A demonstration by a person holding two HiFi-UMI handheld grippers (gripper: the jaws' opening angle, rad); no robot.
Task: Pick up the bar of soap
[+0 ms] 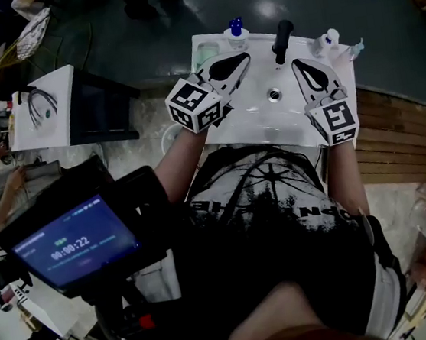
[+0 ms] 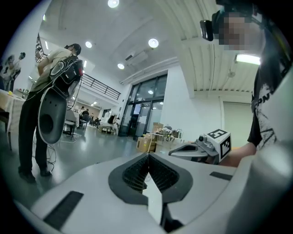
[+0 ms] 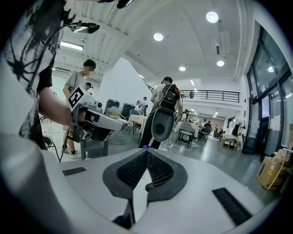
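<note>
Over the white sink, held the left claw and the right claw on either side of the drain, well apart from each other. Found both pressed fully shut, with nothing between the pads. Pointed the 2 toward the sink's far edge, near the black tap handle. Spotted a pale green block, apparently the bar of soap, at the far left corner, just beside the blue-capped bottle, touched by neither claw.
</note>
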